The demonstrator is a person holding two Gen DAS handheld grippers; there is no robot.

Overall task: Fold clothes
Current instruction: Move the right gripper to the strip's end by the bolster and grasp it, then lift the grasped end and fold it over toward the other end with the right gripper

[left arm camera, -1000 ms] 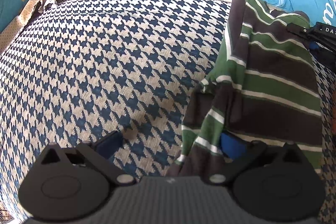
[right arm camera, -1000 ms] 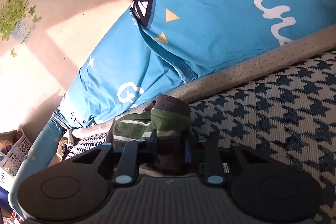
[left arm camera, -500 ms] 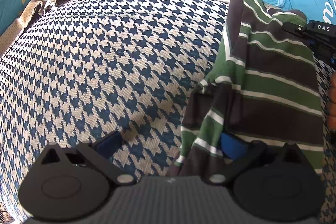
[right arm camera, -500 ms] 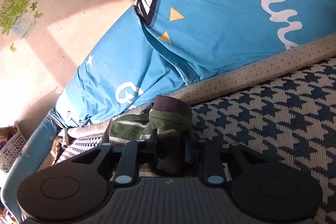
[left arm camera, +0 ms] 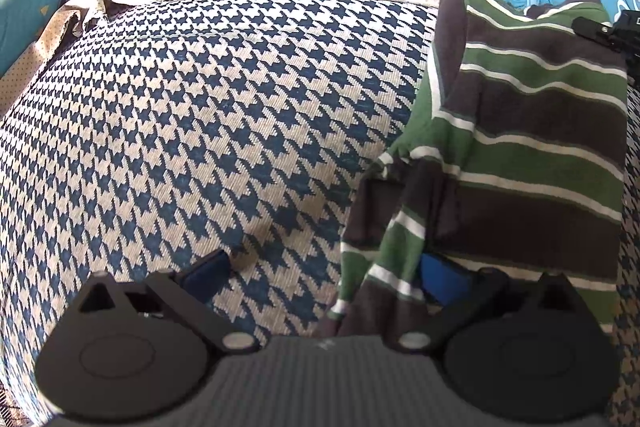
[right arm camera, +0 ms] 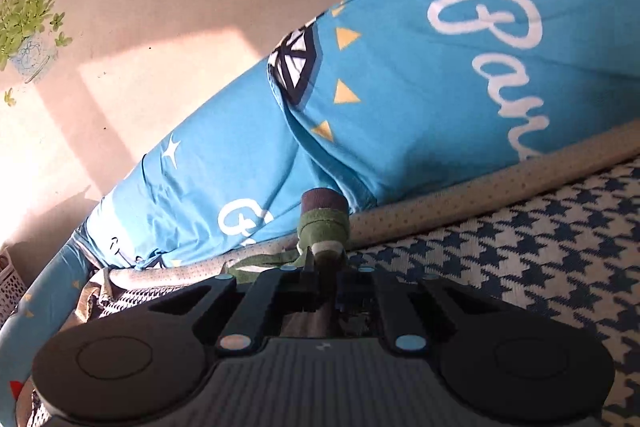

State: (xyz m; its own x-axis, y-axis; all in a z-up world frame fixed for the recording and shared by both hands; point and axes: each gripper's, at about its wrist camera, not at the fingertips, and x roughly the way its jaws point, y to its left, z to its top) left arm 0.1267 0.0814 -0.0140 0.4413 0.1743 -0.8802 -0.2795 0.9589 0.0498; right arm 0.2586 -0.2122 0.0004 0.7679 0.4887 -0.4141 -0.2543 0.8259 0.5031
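Since the earlier frame, my right gripper [right arm camera: 323,269] has brought its jaws together on a bunched fold of the striped shirt [left arm camera: 536,147] and lifted it slightly, so the pinched brown-and-green edge now stands up in front of the blue pillow [right arm camera: 420,99]. My left gripper [left arm camera: 324,273] has not shifted; its jaws stand wide apart over the near edge of the shirt, the right-hand blue pad tucked against the cloth, the other pad resting on bare bedcover, nothing pinched between them. In the left wrist view the shirt lies partly folded on the houndstooth bedcover [left arm camera: 208,115], at the right of the frame, its far corner drawn toward the black tip of the right gripper. A beige dotted border [right arm camera: 500,183] separates bedcover from pillow. Sunlit wall [right arm camera: 140,27] fills the background.
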